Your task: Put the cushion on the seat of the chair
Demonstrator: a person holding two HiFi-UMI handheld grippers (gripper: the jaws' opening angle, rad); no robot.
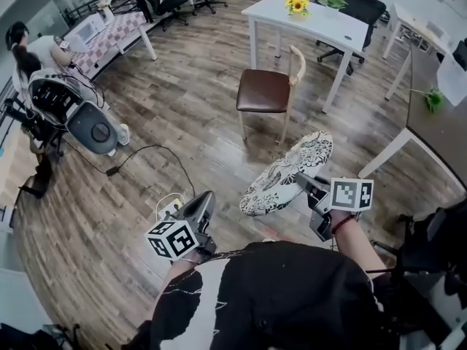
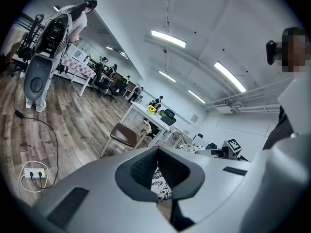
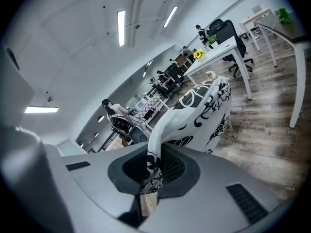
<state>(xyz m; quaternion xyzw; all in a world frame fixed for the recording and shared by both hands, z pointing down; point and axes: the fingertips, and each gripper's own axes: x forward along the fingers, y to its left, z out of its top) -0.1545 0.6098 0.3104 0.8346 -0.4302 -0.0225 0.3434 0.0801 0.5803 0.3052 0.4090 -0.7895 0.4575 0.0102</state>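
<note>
While the round white cushion with black floral print (image 1: 288, 170) is held clear of the wood-plank floor (image 1: 182, 115), its near edge is clamped in the right tool (image 1: 305, 184). The right gripper view confirms this: the jaws of the right tool (image 3: 153, 171) are closed narrowly on the fabric, and the cushion (image 3: 204, 106) rises ahead of them, tilted up and away.

The left tool (image 1: 204, 201) is beside the cushion's lower end, apart from it. In its own view the left tool (image 2: 157, 171) has its jaws together at the tips with nothing gripped.

The wooden chair with a brown padded seat (image 1: 264, 91) stands well ahead of both tools, its seat bare. A white table (image 1: 321, 24) stands just beyond it.
</note>
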